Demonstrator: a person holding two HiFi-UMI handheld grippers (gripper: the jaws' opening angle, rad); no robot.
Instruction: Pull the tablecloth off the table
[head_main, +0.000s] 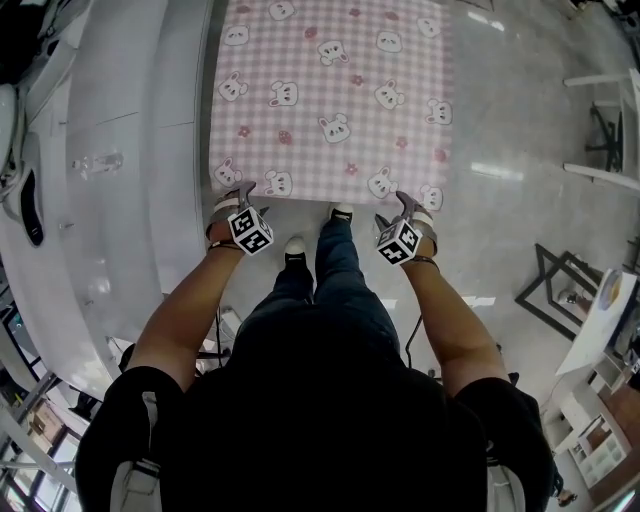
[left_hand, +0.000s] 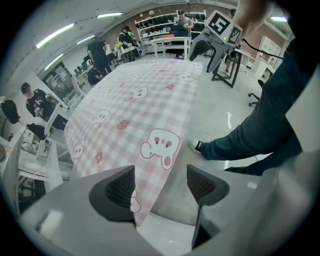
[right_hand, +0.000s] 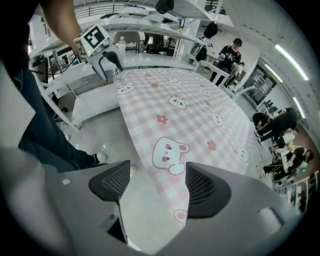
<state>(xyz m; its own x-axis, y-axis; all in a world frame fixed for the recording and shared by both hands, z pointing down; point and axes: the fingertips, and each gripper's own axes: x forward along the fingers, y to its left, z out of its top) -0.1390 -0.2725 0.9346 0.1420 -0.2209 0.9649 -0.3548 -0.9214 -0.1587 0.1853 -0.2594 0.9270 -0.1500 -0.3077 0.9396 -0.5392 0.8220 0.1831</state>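
Observation:
A pink checked tablecloth (head_main: 330, 100) with bunny prints covers the table, its near edge hanging toward the person. My left gripper (head_main: 243, 190) points steeply down at the cloth's near left corner, and my right gripper (head_main: 405, 198) does the same at the near right corner. In the left gripper view the jaws (left_hand: 160, 185) stand open; the hanging edge of the cloth (left_hand: 145, 110) runs down between them, close to the left jaw. The right gripper (right_hand: 152, 182) is open too, with the cloth (right_hand: 185, 115) edge between its jaws, nearer the right one. No pad presses on the fabric.
The person's legs and shoes (head_main: 340, 213) stand just below the table's near edge. A white curved counter (head_main: 100, 150) runs along the left. A black frame stand (head_main: 560, 285) and white shelves are at the right. Several people sit and stand beyond the table.

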